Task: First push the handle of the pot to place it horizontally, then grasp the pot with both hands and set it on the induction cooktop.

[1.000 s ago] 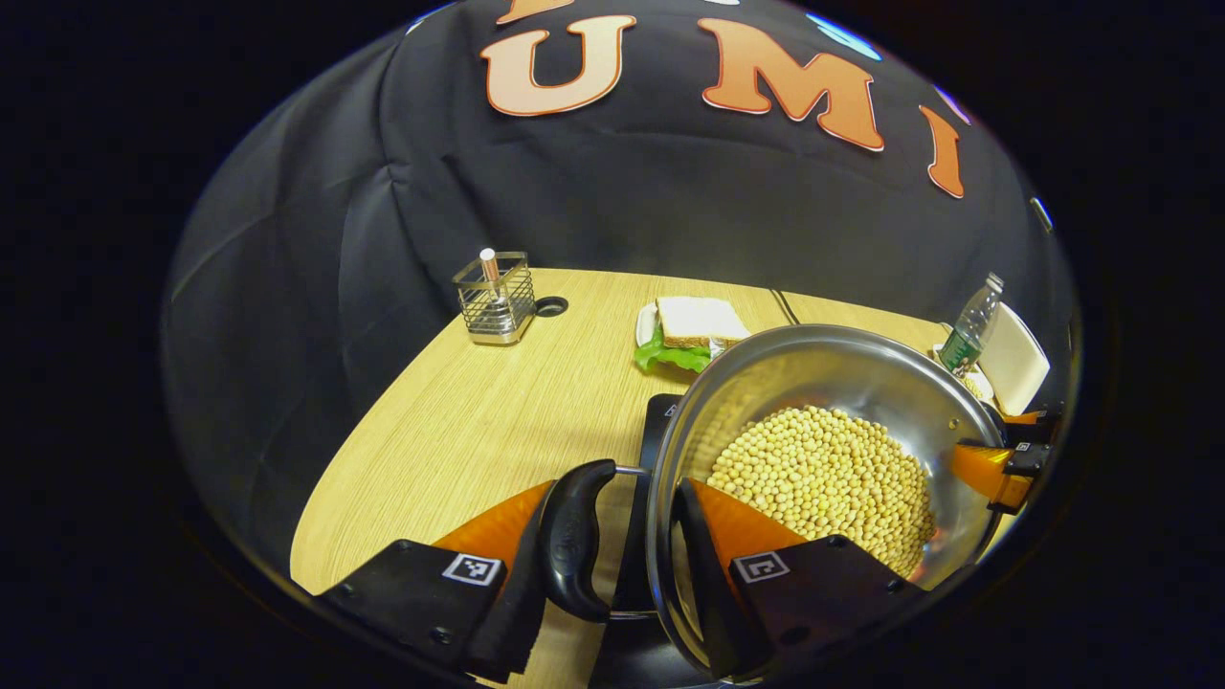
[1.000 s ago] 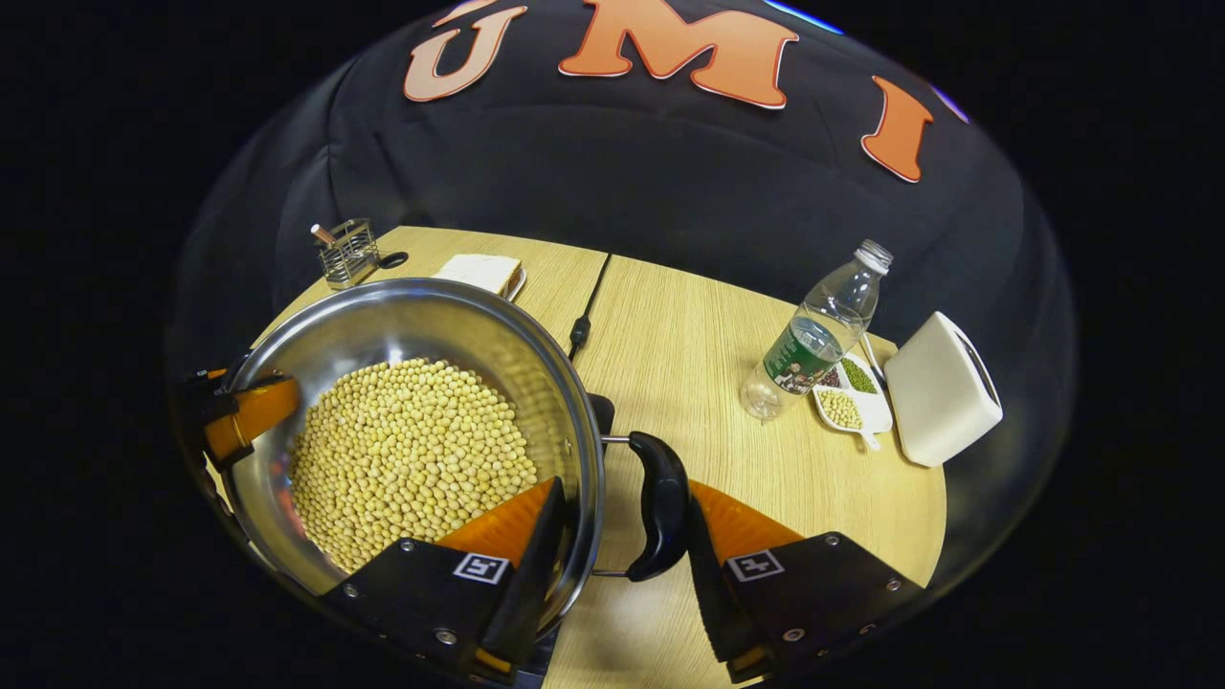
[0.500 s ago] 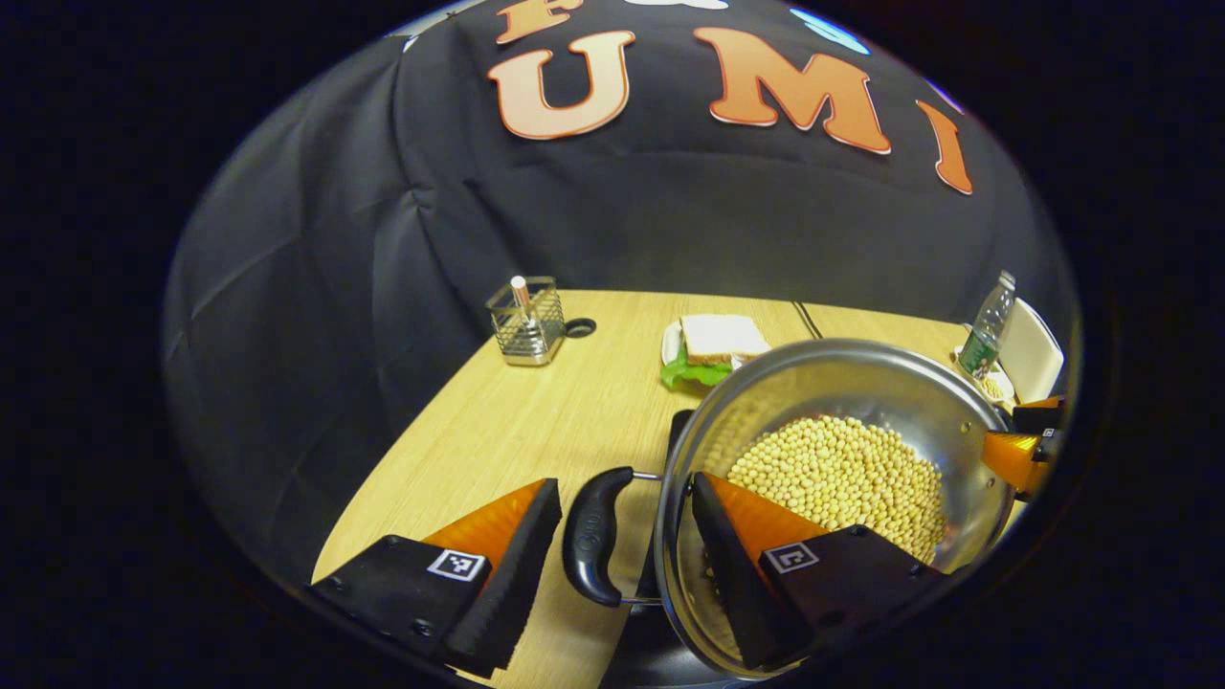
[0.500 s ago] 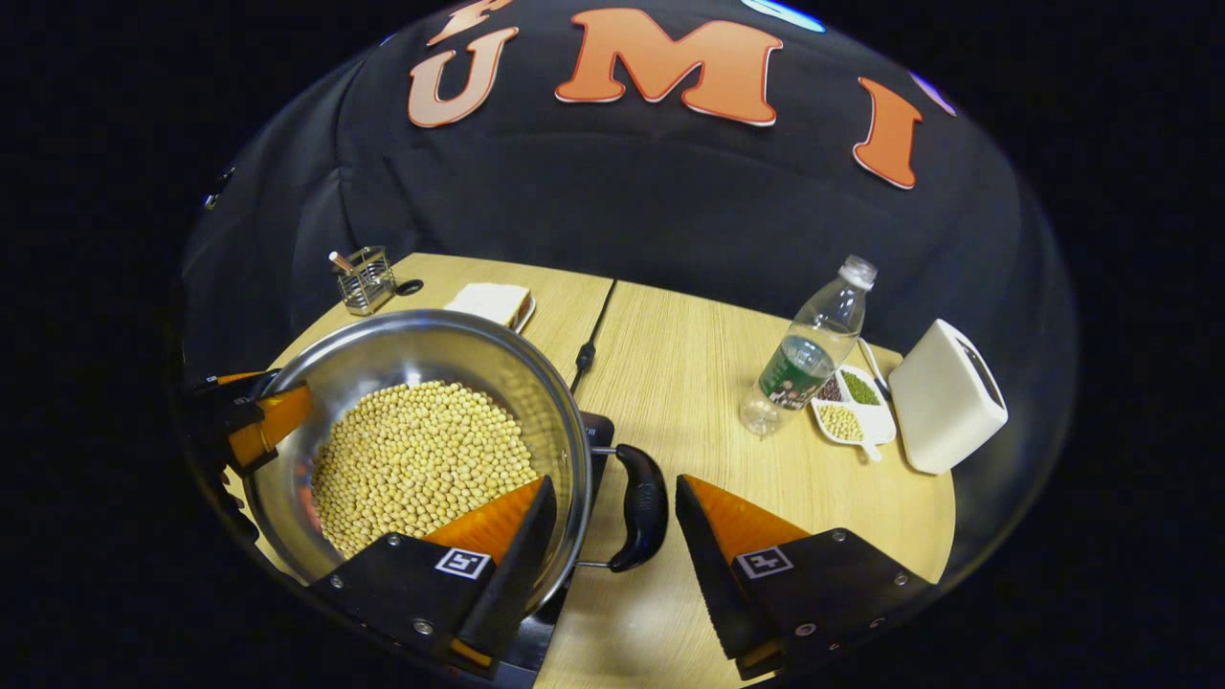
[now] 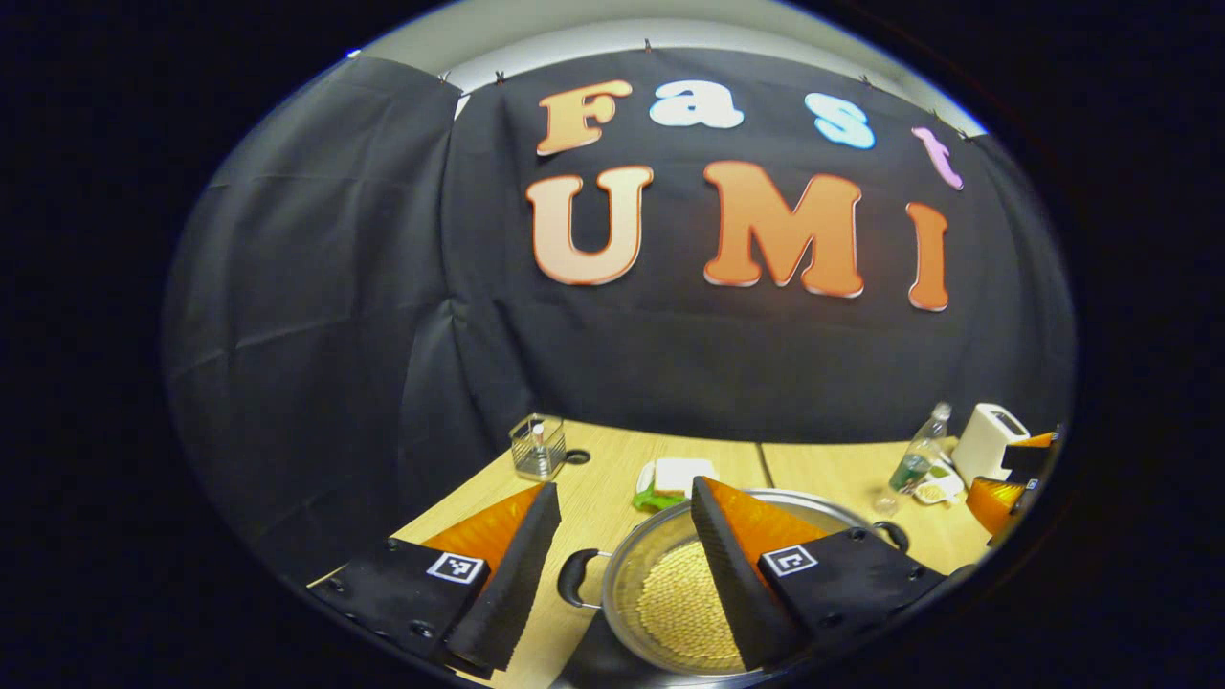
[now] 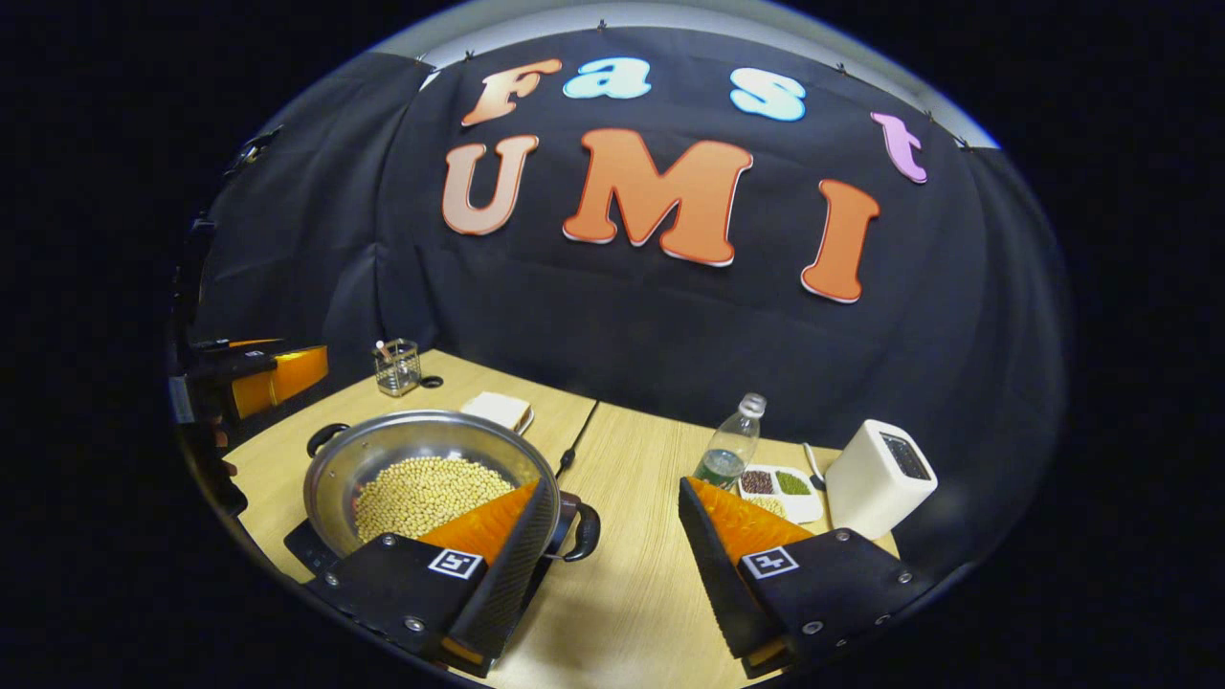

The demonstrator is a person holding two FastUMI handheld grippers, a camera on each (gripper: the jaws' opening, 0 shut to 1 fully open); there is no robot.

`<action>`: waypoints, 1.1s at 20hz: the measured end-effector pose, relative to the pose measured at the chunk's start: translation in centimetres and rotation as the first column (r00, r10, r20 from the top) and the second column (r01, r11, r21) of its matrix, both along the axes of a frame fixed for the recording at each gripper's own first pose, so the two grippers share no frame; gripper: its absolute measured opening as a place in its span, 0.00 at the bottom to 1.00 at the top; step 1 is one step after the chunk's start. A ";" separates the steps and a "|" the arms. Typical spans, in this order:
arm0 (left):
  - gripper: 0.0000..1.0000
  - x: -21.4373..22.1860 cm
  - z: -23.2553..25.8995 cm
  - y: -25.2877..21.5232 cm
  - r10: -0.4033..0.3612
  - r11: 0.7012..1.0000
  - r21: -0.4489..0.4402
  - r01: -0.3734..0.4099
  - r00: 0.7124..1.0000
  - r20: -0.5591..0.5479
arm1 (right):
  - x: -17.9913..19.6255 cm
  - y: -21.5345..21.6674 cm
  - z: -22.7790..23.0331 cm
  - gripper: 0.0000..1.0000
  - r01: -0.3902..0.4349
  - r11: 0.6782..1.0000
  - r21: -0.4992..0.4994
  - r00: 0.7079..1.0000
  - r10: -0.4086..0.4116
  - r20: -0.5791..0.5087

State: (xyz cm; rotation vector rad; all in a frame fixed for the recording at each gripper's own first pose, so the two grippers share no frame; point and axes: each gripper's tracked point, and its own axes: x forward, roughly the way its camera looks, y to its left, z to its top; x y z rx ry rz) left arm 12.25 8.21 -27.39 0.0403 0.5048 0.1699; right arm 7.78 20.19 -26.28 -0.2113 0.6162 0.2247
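The steel pot (image 6: 383,442), filled with yellow beans, rests on the black induction cooktop (image 6: 306,550), a black handle (image 6: 582,531) out to each side. My right gripper (image 6: 614,483) hangs open above and behind the pot's right handle, touching nothing. In the left gripper view the pot (image 5: 627,574) and its left handle (image 5: 572,579) lie below my open left gripper (image 5: 622,485), on the cooktop (image 5: 593,660). The left gripper (image 6: 258,373) also shows at the left edge of the right gripper view. The right gripper (image 5: 1005,478) appears far right in the left gripper view.
On the wooden table (image 6: 651,593) stand a wire holder (image 6: 397,366), a sandwich plate (image 6: 498,410), a water bottle (image 6: 727,455), a divided dish of beans (image 6: 780,483) and a white box (image 6: 876,478). A black cable (image 6: 574,445) runs back from the cooktop.
Both grippers have let go of the pot handles, opened, and pulled up and back. The pot now sits smaller and lower in both views, resting on the cooktop.
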 end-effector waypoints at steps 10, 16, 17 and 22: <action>0.97 -4.0 15.8 -8.2 -0.104 0.994 -0.003 0.111 0.940 0.326 | -3.0 -7.2 15.2 0.83 0.025 0.999 0.038 0.946 -0.036 0.322; 0.99 -8.0 22.5 -10.5 -0.120 0.992 0.025 0.121 0.887 0.445 | -3.7 -9.1 18.3 0.84 0.029 0.997 0.071 0.911 -0.055 0.409; 0.97 -8.7 23.2 -10.7 -0.121 0.992 0.017 0.127 0.880 0.460 | -3.7 -8.9 18.2 0.85 0.022 0.997 0.077 0.908 -0.052 0.416; 0.99 -11.8 27.3 -10.0 -0.109 0.994 0.040 0.104 0.844 0.525 | -4.5 -8.9 20.2 0.88 0.020 0.997 0.068 0.880 -0.050 0.472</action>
